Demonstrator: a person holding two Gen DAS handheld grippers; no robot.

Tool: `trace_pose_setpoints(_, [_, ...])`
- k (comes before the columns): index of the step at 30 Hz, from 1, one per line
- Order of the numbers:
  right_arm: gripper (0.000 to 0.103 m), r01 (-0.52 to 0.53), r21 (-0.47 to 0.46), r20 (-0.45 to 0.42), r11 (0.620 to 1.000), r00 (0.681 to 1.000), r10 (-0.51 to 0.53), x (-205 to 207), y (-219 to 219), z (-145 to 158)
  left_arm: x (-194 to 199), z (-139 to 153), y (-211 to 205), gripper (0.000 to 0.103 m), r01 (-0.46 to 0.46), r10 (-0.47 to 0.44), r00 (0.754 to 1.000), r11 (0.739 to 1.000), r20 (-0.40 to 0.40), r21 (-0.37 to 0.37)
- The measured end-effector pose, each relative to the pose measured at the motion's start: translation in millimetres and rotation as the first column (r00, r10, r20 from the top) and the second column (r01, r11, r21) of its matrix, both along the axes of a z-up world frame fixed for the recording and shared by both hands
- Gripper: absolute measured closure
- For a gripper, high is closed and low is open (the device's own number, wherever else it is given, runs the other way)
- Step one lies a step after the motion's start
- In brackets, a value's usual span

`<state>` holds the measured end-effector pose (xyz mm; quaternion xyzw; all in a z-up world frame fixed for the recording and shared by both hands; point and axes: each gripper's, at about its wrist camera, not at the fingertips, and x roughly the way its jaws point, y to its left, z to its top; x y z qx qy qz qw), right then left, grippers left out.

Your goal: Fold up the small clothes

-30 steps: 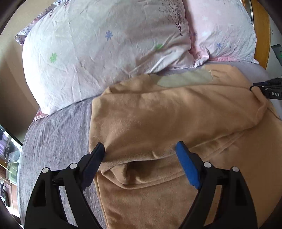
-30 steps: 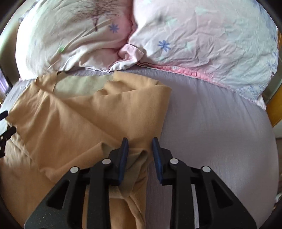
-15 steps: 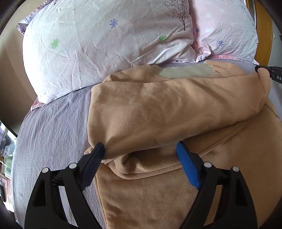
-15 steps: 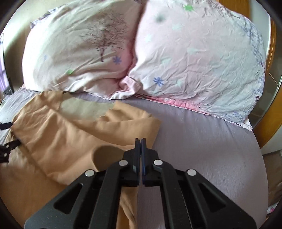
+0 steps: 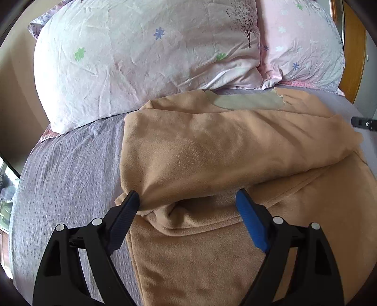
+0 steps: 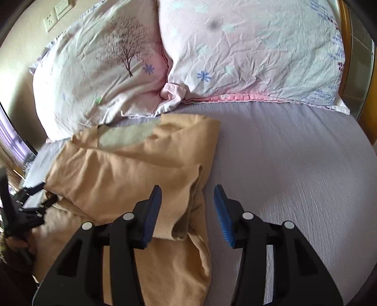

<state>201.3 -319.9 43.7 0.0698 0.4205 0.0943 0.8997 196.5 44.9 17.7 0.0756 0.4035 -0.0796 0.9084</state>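
Note:
A tan fleece garment (image 5: 212, 150) lies folded over itself on the grey-lilac bedsheet (image 5: 66, 179), a paler lining showing at its far edge. My left gripper (image 5: 188, 202) is open, its fingers straddling the left end of the fold, the left finger touching the cloth. In the right wrist view the garment (image 6: 132, 169) lies left of centre. My right gripper (image 6: 188, 207) is open over the garment's right edge, holding nothing. The left gripper also shows at the left edge of the right wrist view (image 6: 23, 207).
Two floral pillows (image 5: 141, 56) (image 6: 254, 51) lie against the head of the bed beyond the garment. A wooden headboard (image 5: 353, 61) stands at the far right. Bare sheet (image 6: 294, 164) stretches right of the garment. A wall socket (image 6: 50, 20) is at upper left.
My right gripper was shut on the garment's right edge half a second ago; it has opened and let the cloth drop. The folded layer now lies flat. The left gripper stayed open.

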Motion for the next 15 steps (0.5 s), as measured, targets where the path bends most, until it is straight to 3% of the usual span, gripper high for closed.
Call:
trace_pose_setpoints(2, [0.052,-0.043,0.054,0.007,0.998,0.999,0.043,-12.0,-1.9,1.4,-16.5,14.2,14.7,0.018,0.02,-0.02,1.0,0.996,0.001,-0.085])
trace_pose_setpoints(4, [0.023,-0.11,0.124,0.027,0.986,0.994,0.107,-38.8,-7.9,5.9,-46.0,28.9,35.1,0.015,0.056,-0.055,0.998,0.979,0.007,-0.197])
trace_pose_setpoints(5, [0.018,-0.152,0.158,0.042,0.976,0.988,0.147,-52.8,-11.3,7.1,-61.4,34.7,44.8,0.011,0.071,-0.07,0.997,0.968,0.012,-0.241])
trace_pose_setpoints(6, [0.015,-0.203,0.196,0.062,0.959,0.979,0.194,-72.9,-16.7,8.0,-80.5,40.1,56.0,0.003,0.087,-0.084,0.996,0.955,0.023,-0.283])
trace_pose_setpoints(11, [0.01,-0.318,0.345,0.101,0.883,0.948,0.301,-163.7,-46.3,-1.6,-176.1,42.3,95.2,0.001,0.196,-0.201,0.979,0.875,0.037,-0.442])
trace_pose_setpoints(14, [0.01,-0.344,0.419,0.08,0.84,0.936,0.344,-224.3,-68.2,-22.8,-222.5,29.5,109.3,0.001,0.184,-0.196,0.98,0.867,0.022,-0.462])
trace_pose_setpoints(15, [0.01,-0.335,0.419,0.063,0.844,0.938,0.342,-236.1,-72.2,-28.7,-234.3,21.8,114.4,0.001,0.158,-0.179,0.984,0.868,0.001,-0.471])
